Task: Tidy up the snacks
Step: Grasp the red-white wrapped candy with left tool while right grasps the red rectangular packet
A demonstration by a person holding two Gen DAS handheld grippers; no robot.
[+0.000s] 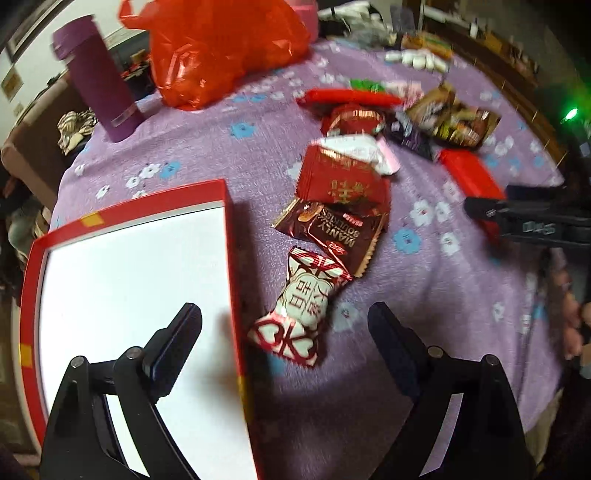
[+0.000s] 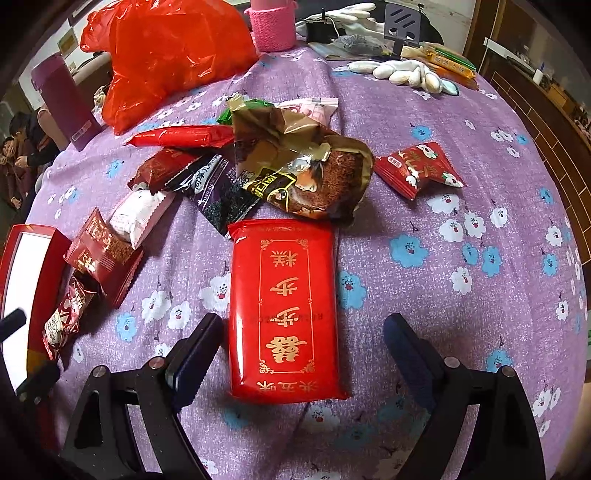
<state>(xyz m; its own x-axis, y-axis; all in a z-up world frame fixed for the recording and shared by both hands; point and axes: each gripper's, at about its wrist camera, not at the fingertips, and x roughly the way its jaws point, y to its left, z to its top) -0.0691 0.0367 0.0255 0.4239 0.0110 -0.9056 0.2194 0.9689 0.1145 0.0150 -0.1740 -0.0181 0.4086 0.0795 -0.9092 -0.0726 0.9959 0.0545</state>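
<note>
Snack packets lie scattered on a purple flowered cloth (image 1: 229, 147). My left gripper (image 1: 284, 314) is open above a red-and-white packet (image 1: 295, 306) that lies between its fingers, untouched, beside a red box with a white inside (image 1: 129, 266). A brown packet (image 1: 332, 229) and a red packet (image 1: 340, 177) lie just beyond. My right gripper (image 2: 299, 325) is open over a large red packet with gold lettering (image 2: 284, 306), its pads apart from the wrapper. A brown-gold bag (image 2: 306, 173), a dark packet (image 2: 218, 188) and a small red packet (image 2: 417, 170) lie farther off. The red box (image 2: 22, 266) shows at the left edge.
A red plastic bag (image 1: 221, 48) and a purple flask (image 1: 99, 81) stand at the far left of the table. A pink knitted cup (image 2: 273, 26), white gloves (image 2: 402, 74) and flat packets (image 2: 447, 62) lie at the far edge. The right gripper (image 1: 517, 218) shows at the left view's right.
</note>
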